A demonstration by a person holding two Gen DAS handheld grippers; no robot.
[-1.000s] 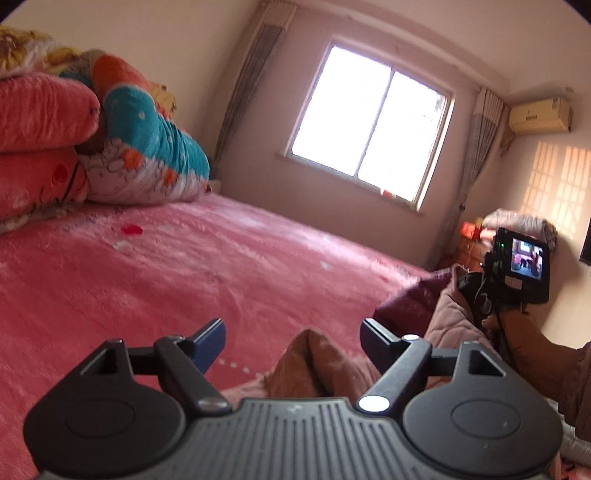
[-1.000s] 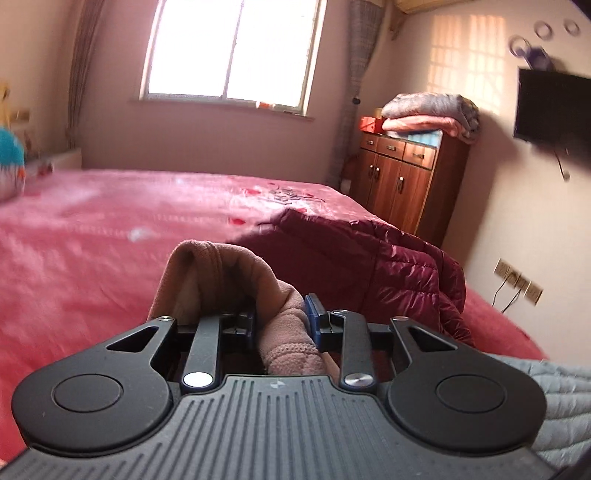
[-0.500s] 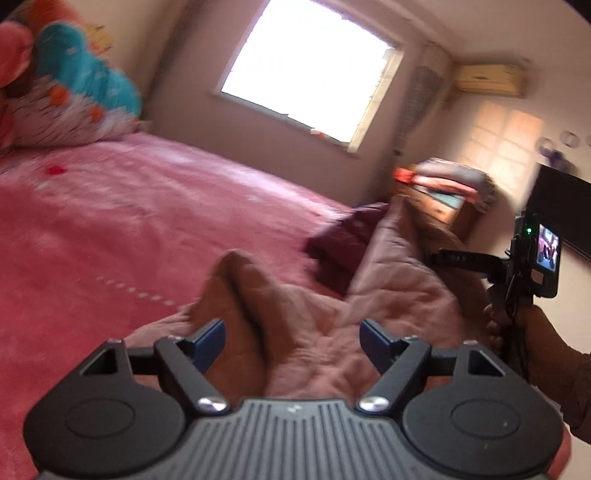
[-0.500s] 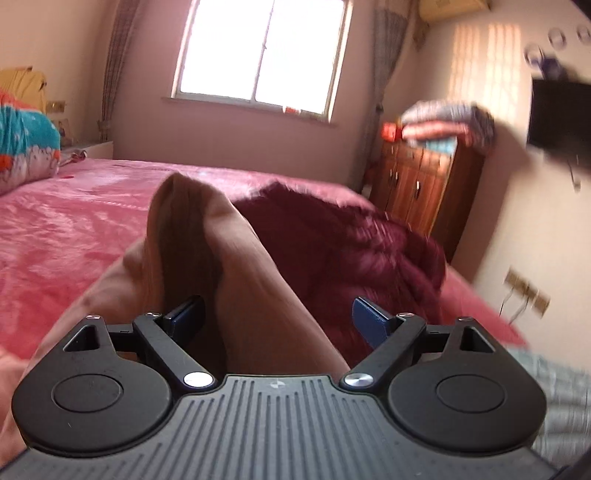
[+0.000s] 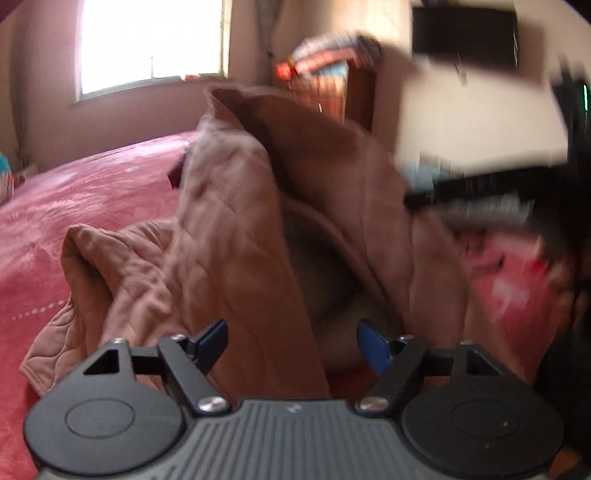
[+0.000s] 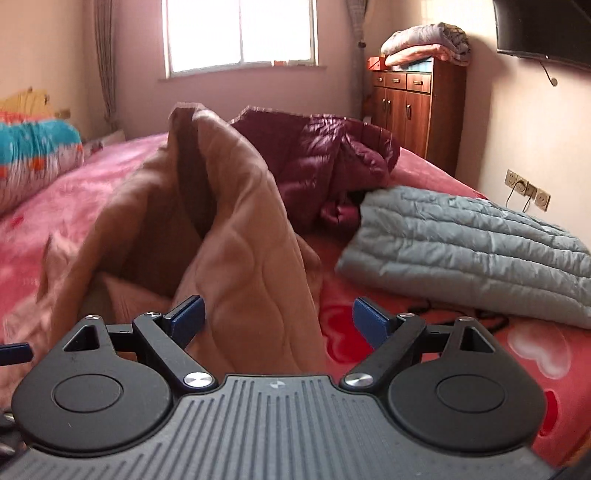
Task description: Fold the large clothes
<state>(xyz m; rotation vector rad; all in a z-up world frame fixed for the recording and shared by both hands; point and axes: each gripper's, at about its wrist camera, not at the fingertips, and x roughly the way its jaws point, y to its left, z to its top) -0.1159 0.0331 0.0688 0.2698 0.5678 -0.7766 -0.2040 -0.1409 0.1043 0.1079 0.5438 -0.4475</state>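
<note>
My left wrist camera is looking forward along my left gripper (image 5: 291, 343), tilting down, sitting close over the brown quilted garment (image 5: 236, 229); my right wrist camera is looking along my right gripper (image 6: 279, 321), equally close; both are facing across the pink bed (image 6: 436, 332) toward the window (image 6: 240, 33) and wooden cabinet (image 6: 417, 110), sharing them.

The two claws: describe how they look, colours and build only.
Both match. The left claw and right claw each have blue fingertip pads on black angled link arms, silver pivot screws, round black housings with triangular cut-outs, and a ribbed dark-grey body with a small pale mark.
</note>
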